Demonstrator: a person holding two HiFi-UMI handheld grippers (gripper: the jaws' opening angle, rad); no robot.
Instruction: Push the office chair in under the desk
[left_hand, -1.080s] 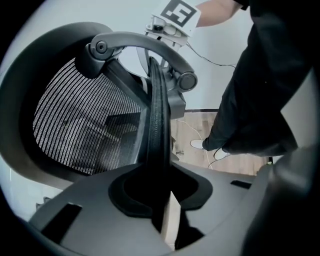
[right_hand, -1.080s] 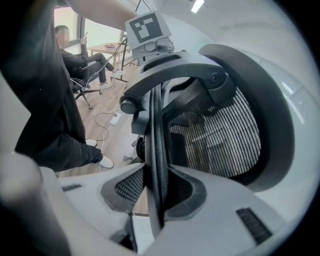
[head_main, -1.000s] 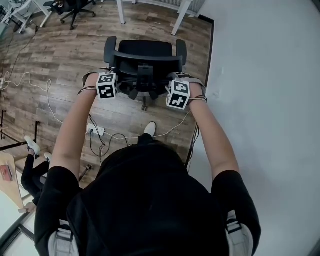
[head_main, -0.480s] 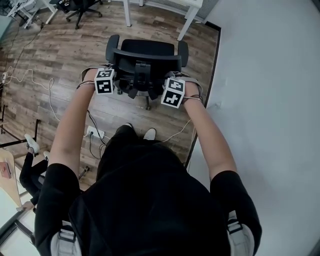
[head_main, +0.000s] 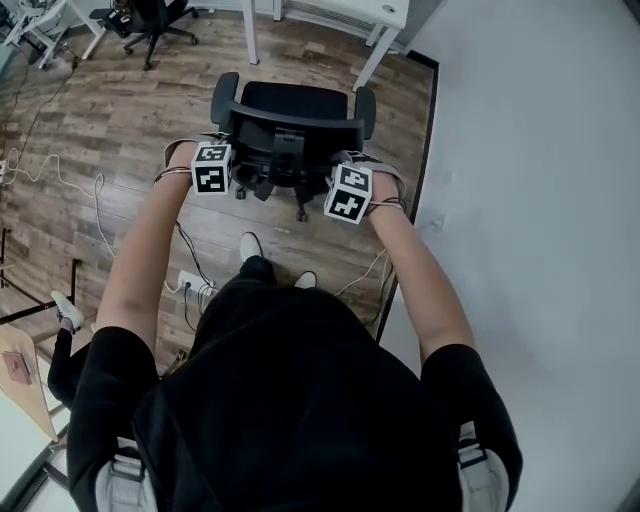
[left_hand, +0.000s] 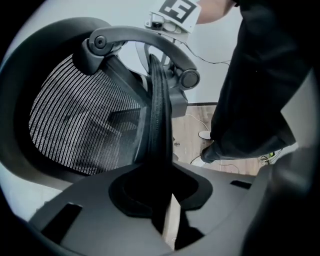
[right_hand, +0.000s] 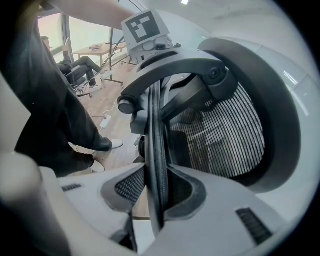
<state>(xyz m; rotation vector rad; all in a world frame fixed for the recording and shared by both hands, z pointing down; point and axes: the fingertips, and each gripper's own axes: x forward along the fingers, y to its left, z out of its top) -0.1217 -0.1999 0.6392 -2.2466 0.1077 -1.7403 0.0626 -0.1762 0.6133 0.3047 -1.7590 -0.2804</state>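
Observation:
A black office chair (head_main: 290, 110) with a mesh back stands on the wood floor, facing a white desk (head_main: 385, 12) at the top of the head view. My left gripper (head_main: 222, 152) is shut on the left part of the backrest's top edge. My right gripper (head_main: 345, 165) is shut on the right part. In the left gripper view the backrest rim (left_hand: 160, 145) runs straight between the jaws of the left gripper (left_hand: 161, 200), mesh (left_hand: 75, 125) to its left. The right gripper view shows the rim (right_hand: 156, 160) pinched by the right gripper (right_hand: 154, 200), mesh (right_hand: 225, 140) to its right.
A white wall (head_main: 530, 200) runs close along the right of the chair. Cables and a power strip (head_main: 190, 283) lie on the floor by the person's feet (head_main: 250, 245). A second office chair (head_main: 150, 18) stands at the far left, and a seated person's legs (head_main: 65, 340) show at the left edge.
The chair and both grippers have moved forward toward the desk, which now shows more at the top. The person has stepped after them. Both grips are unchanged.

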